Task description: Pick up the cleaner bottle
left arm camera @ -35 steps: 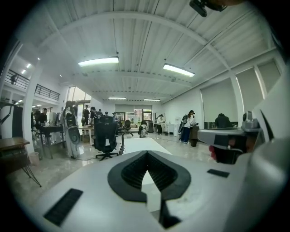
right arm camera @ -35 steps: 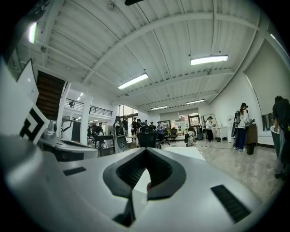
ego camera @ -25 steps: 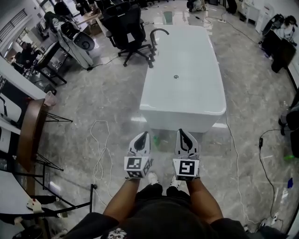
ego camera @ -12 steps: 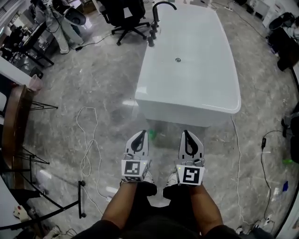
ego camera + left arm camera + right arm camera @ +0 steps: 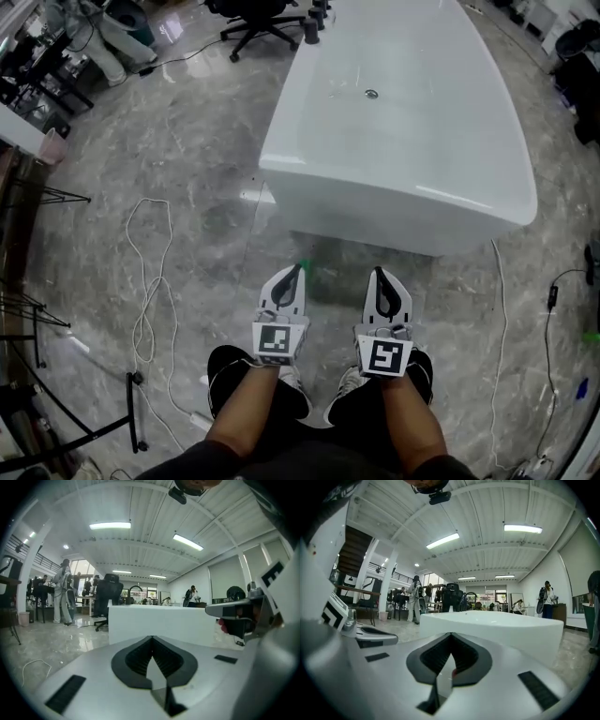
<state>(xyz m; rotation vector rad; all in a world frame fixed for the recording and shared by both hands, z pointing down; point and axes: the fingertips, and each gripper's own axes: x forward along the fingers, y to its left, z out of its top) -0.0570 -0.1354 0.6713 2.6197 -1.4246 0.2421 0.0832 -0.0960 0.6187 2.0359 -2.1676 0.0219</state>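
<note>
Grey marble floor (image 5: 187, 169): white bathtub (image 5: 375, 202), looped white cable (image 5: 142, 281), green bottle (image 5: 314, 273) beside tub.

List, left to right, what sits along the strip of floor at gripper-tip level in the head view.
White cable loop → left gripper → green cleaner bottle → right gripper → thin white cable → black cable.

The bathtub (image 5: 403, 178) stands on the floor (image 5: 187, 169) ahead of the person. The left gripper (image 5: 297, 269) and right gripper (image 5: 380, 273) sit side by side before its near wall. Between them and the tub, beside the left one's tip, lies the cleaner bottle (image 5: 311, 273) (blurred). A cable (image 5: 148, 281) loops on the floor at left. An office chair (image 5: 253, 17) stands beyond the tub's far left corner.
</note>
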